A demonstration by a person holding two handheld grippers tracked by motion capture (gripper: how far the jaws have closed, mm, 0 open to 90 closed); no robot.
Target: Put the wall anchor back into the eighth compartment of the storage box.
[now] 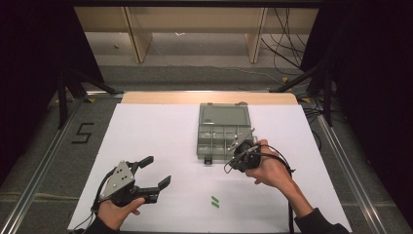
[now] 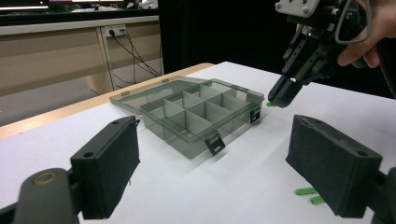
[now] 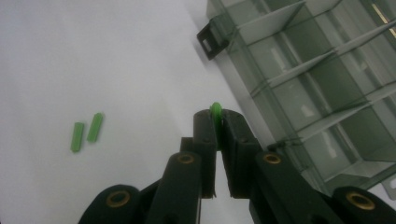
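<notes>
the white table (image 1: 146, 126) carries a grey translucent compartment box (image 1: 224, 131) near its far middle, lid swung open flat toward the far edge and dividers splitting the tray into small cells; two black latches hang on its near wall.

the left gripper (image 1: 153, 171) sits low at the near left of the table, well apart from the box, its jaws spread wide with nothing between them. in the left gripper view its two black pads frame the box ahead.

the right gripper (image 1: 233, 146) hovers just beside the near right corner of the box, tilted down toward the table. its jaws are pressed together on a small green peg (image 3: 215, 112), pinched at the very tips. the peg's long axis runs roughly along the jaws, its rounded end poking out past the tips and pointing away from the hand, down toward the table close to the box wall. in the left gripper view a green sliver (image 2: 272, 104) shows under the jaw tips, near the corner latch.

two more green pegs (image 1: 215, 201) lie side by side, nearly parallel, on the bare table toward the near edge, between the two grippers and well apart from the box.
</notes>
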